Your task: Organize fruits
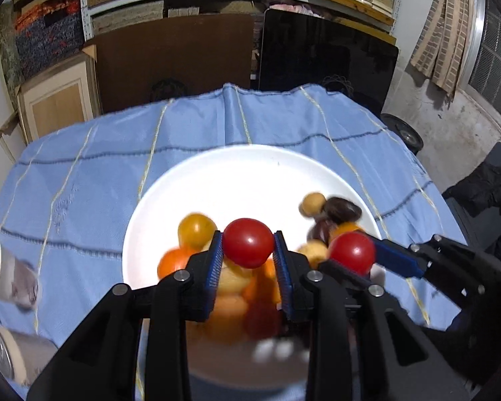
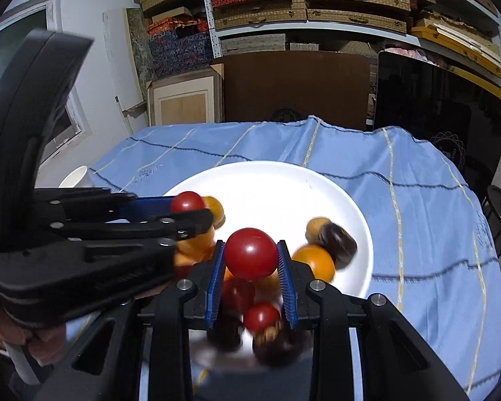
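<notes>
My left gripper (image 1: 248,247) is shut on a red cherry tomato (image 1: 248,242), held above a white plate (image 1: 250,173). My right gripper (image 2: 250,259) is shut on a second red cherry tomato (image 2: 250,253) over the same plate (image 2: 284,183). Each gripper shows in the other's view: the right gripper (image 1: 354,257) with its tomato (image 1: 351,252) at the right, the left gripper (image 2: 187,209) with its tomato (image 2: 187,202) at the left. On the plate lie yellow and orange tomatoes (image 1: 197,230), small tan fruits (image 1: 313,203) and dark brown fruits (image 2: 337,244), blurred beneath the fingers.
A blue checked cloth (image 1: 83,173) covers the table. Two paper cups (image 1: 3,274) lie at its left edge. Behind the table stand a brown board (image 1: 173,56), a dark screen (image 1: 327,56) and shelves of boxes (image 2: 317,3). A person's hand (image 2: 33,344) grips the left tool.
</notes>
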The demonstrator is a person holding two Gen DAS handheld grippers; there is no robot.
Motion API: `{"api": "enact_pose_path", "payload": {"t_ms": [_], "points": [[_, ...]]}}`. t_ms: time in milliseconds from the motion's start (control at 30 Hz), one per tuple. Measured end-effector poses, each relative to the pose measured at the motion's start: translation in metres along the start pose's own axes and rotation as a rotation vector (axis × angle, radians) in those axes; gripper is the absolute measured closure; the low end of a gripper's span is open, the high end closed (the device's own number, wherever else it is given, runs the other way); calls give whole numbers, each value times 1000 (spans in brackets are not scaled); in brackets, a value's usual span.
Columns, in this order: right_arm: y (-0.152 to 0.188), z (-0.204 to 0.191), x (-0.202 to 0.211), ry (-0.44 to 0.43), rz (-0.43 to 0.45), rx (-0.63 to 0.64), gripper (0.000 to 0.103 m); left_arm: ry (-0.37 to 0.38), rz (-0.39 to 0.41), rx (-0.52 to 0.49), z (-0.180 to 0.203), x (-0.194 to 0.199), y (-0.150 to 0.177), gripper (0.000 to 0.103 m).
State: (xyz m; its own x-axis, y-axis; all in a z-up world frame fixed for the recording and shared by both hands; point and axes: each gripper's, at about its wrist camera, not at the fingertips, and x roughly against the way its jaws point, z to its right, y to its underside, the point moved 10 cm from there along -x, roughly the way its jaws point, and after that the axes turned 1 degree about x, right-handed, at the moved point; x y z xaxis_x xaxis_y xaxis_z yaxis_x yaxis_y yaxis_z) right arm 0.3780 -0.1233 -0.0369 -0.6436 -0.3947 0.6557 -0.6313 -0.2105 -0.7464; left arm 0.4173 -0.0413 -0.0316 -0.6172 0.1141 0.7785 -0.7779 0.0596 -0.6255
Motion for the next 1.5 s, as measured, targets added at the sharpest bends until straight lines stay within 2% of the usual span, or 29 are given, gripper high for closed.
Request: {"api": "enact_pose_path", "payload": {"t_ms": [67,100,133,167,233,267,467,567,600,667,700,767,867,933,1000,1100,1200,1500], "points": [[-4,4,-8,16,-3,-3,72,4,-9,23,-2,-8,-6,69],[-4,5,-12,10,-12,-6,71,32,-23,35,0,-11,-6,61],[-3,5,-15,5,-14,-9,69,40,-24,49,0,-12,-7,44],[-3,6,-14,9,-9,-9,65,27,-3,57,-1,-10,-9,38],[-2,7,-9,13,8,-12,60,25,35,50,0,-2,-10,37],[-1,7,-5,9,20,-19,56,31,30,45,2,0,-8,37],[13,8,22,-10,35,-54,53,33,25,52,2,18,12,36],[29,7,38,-8,33,-66,40,26,39,55,0,34,30,36],[35,6,43,-6,31,-69,40,25,38,51,0,39,37,35],[48,3,53,7,16,-81,39,6,47,54,-2,50,51,29],[54,3,57,15,8,-90,33,-7,54,57,-3,58,60,28],[68,3,68,42,-2,-107,29,-29,64,56,-6,69,73,24],[85,1,79,85,-11,-100,27,-65,87,63,-13,91,93,18],[97,0,87,108,-20,-119,21,-78,86,69,-17,101,105,16],[107,-4,91,106,-29,-137,9,-83,90,70,-17,114,119,15],[118,-17,101,112,-27,-122,7,-103,103,55,-19,130,135,9],[125,-24,109,149,-20,-96,4,-100,103,58,-19,140,147,9],[138,-43,126,151,-22,-81,4,-124,89,83,-26,163,180,9]]}}
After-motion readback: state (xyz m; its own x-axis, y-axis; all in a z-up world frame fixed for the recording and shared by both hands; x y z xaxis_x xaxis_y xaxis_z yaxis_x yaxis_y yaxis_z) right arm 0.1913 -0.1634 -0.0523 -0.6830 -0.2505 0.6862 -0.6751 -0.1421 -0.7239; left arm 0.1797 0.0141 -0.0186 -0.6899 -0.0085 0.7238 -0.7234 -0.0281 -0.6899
